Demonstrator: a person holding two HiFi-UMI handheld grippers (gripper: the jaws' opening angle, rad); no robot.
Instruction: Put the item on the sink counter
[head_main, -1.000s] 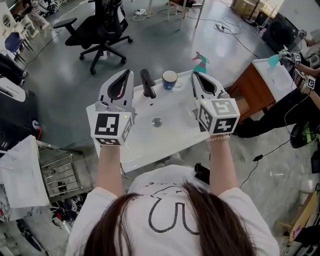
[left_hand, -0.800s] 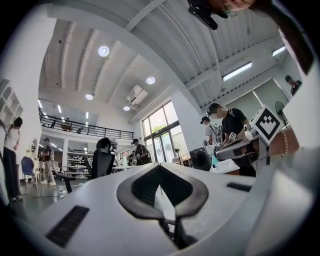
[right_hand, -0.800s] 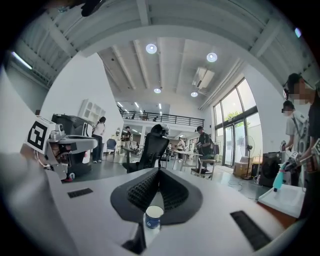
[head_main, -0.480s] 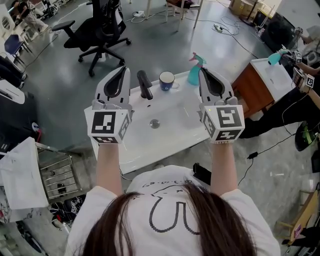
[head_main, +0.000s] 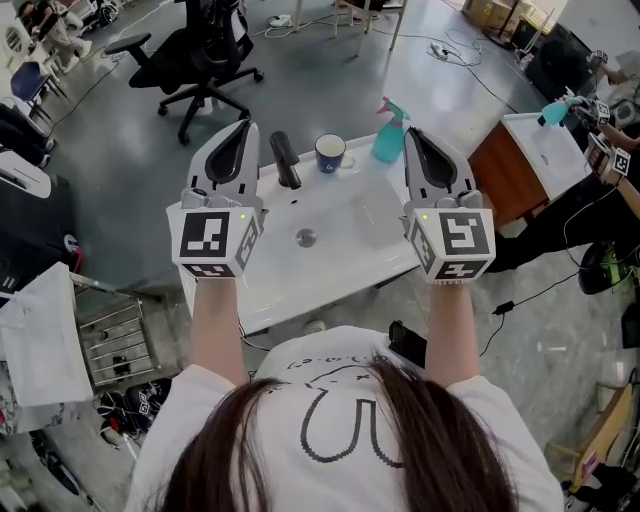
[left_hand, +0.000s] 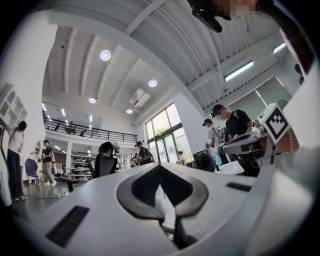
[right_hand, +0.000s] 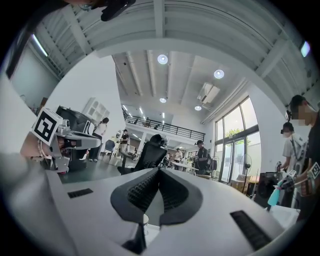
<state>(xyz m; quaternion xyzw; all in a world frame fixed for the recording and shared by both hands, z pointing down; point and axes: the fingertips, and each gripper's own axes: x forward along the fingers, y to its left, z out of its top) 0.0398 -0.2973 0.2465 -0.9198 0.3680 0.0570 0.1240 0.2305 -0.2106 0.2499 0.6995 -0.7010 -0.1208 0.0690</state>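
White left tongs (head_main: 244, 128) closed, empty, right tongs (head_main: 411, 133) closed, empty

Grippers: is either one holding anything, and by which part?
Nothing is held: the left gripper and the right gripper both have their jaws together and empty.

Office chair (head_main: 205, 45) partly beyond top edge

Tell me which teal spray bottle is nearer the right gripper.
The spray bottle on the sink counter beside the mug, next to the right gripper; the other bottle is far off right.
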